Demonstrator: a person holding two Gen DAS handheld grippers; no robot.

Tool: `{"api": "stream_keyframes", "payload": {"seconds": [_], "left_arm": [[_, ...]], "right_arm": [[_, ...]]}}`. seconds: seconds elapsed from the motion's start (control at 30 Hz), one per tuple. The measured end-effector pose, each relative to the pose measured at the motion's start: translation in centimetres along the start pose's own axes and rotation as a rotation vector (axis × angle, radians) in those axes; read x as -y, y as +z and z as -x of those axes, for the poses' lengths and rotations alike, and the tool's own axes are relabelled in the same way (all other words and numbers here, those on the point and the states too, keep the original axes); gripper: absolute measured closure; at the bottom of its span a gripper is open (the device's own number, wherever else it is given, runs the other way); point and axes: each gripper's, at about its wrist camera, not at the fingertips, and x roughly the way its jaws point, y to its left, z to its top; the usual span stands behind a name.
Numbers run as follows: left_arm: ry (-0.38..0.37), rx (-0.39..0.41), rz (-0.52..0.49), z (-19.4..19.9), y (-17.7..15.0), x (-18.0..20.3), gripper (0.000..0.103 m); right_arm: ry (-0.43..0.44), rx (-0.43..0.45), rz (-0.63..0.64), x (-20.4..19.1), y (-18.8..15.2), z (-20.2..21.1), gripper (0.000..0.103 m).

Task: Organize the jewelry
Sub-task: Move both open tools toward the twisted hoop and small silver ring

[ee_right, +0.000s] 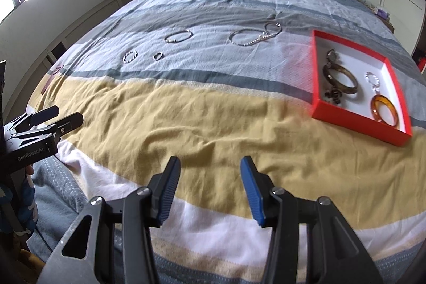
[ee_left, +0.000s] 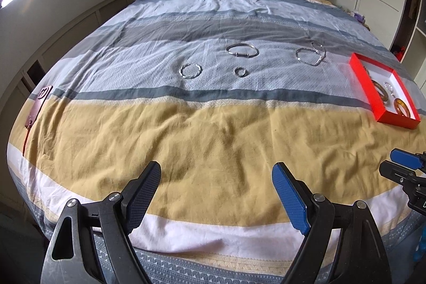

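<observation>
Across the striped duvet of the bed (ee_left: 213,129), on its pale blue-grey band, four pieces of jewelry lie loose: a twisted silver bangle (ee_left: 190,70), a small ring (ee_left: 241,71), a plain silver cuff bangle (ee_left: 242,50) and a chain bracelet (ee_left: 311,53) looped over itself. Both tools hang above the yellow band near the foot of the bed, well apart from all of it; the left hand-held gripper (ee_left: 217,193) stands wide open with nothing between its pads, and the right hand-held gripper (ee_right: 210,190) is parted less widely, also empty. The bangles look stiff, light and smooth, likely to slip, so a pinch across the rim at one side seems best; the soft bedding should give beneath them. The ring is tiny and would need a careful pinch. The chain is limp and will dangle, so gathering it near its middle seems wise. To the right sits a shallow red box (ee_right: 316,76) with a white floor, holding a dark bangle (ee_right: 343,80), an amber bangle (ee_right: 386,111), a small silver beaded piece (ee_right: 372,81) and some darker bits I cannot make out.
</observation>
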Motion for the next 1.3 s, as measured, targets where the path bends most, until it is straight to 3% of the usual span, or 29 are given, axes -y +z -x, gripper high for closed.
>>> {"api": "stream_keyframes", "payload": {"seconds": [0.37, 0.8, 0.97, 1.13, 1.3], "left_arm": [[0.013, -0.066, 0.003, -3.8, 0.7, -1.0, 0.019], [0.026, -0.079, 0.012, -6.7, 3.1, -2.3, 0.019], [-0.002, -0.060, 0.056, -8.0, 5.0, -4.3, 0.025], [-0.013, -0.023, 0.076, -9.6, 7.8, -6.2, 0.025], [-0.070, -0.014, 0.084, -11.9, 10.4, -7.2, 0.025]], "right_arm": [[0.049, -0.022, 0.026, -0.7, 1.9, -3.6, 0.058], [0.104, -0.010, 0.096, -2.1, 5.7, -7.0, 0.058], [0.129, 0.002, 0.139, -3.3, 7.6, -8.5, 0.058], [0.153, 0.016, 0.169, -4.4, 9.7, -10.2, 0.058], [0.179, 0.030, 0.194, -5.9, 12.4, -12.5, 0.058]]}}
